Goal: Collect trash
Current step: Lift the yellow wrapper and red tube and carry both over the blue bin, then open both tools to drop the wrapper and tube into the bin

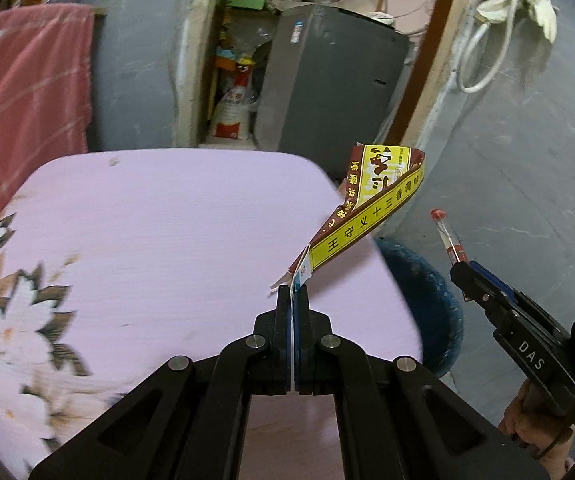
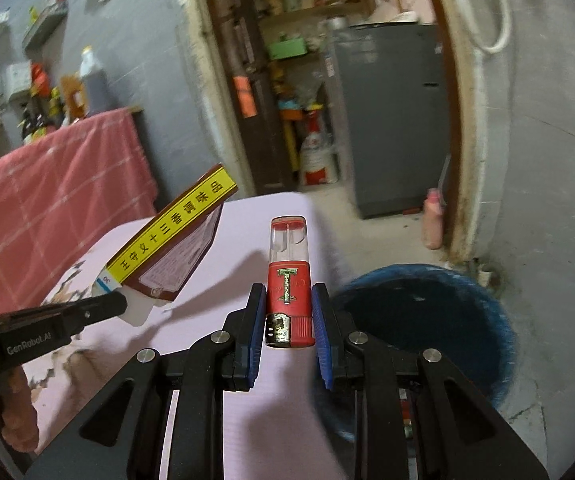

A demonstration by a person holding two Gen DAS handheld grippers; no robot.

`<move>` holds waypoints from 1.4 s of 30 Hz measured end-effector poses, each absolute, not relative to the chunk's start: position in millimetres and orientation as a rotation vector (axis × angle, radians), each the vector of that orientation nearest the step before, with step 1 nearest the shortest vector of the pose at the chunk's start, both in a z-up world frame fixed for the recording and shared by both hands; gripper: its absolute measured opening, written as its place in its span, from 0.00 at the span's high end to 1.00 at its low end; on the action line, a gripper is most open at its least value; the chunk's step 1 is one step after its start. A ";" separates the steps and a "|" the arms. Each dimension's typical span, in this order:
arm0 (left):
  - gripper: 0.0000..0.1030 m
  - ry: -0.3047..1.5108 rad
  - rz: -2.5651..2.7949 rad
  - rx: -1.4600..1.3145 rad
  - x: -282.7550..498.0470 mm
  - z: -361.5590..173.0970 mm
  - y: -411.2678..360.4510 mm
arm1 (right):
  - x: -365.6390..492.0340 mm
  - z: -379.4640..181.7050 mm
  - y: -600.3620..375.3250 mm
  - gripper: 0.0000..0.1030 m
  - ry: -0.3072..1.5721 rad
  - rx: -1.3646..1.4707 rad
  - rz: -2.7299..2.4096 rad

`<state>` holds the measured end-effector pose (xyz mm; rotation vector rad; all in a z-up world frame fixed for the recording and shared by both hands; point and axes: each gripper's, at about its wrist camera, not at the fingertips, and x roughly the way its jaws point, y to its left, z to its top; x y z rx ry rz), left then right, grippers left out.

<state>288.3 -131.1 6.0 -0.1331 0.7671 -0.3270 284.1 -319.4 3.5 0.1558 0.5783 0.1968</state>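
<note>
Grey concrete walls and a cluttered storeroom doorway back a pink floral table [image 1: 159,240]. Clamped by one thin end flap in the left gripper [image 1: 293,292], the yellow-and-maroon spice box [image 1: 371,196] could tear free or swing wide. Between the right gripper's [image 2: 289,320] pads sits the red lighter [image 2: 289,280]; loosely pinched, it may slip before reaching the blue bin [image 2: 427,320] just beside the table.

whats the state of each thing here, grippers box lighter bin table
left gripper: shut on the box flap
box: flattened, held up over the table's edge
right gripper: shut on the lighter
lighter: clamped by its red body, clear end pointing away
bin: on the floor beside the table, open-topped, contents unclear
table: pink floral cover, top bare where visible
</note>
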 end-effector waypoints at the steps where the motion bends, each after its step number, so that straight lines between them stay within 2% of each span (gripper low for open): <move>1: 1.00 0.758 -0.330 -0.130 288.7 5.6 -139.9 | 283.5 3.1 -330.9 0.80 0.574 0.166 0.179; 12: 1.00 0.721 -0.382 -0.106 306.0 -12.6 -229.5 | 276.7 -14.9 -413.7 0.80 0.537 0.238 0.066; 22: 1.00 0.840 -0.394 -0.025 328.3 -40.3 -299.9 | 284.7 -42.5 -458.7 0.80 0.605 0.306 0.029; 31: 1.00 0.862 -0.447 -0.027 330.5 -60.0 -311.7 | 291.0 -61.1 -468.3 0.80 0.662 0.337 0.032; 37: 0.99 0.816 -0.462 -0.055 323.2 -49.9 -305.1 | 287.5 -53.6 -468.8 0.79 0.634 0.338 0.045; 40: 0.97 0.790 -0.472 -0.082 319.1 -39.1 -298.7 | 283.0 -45.5 -468.6 0.73 0.606 0.341 0.037; 42: 0.88 0.755 -0.467 -0.083 313.8 -30.4 -293.8 | 280.5 -38.7 -467.6 0.68 0.584 0.340 0.033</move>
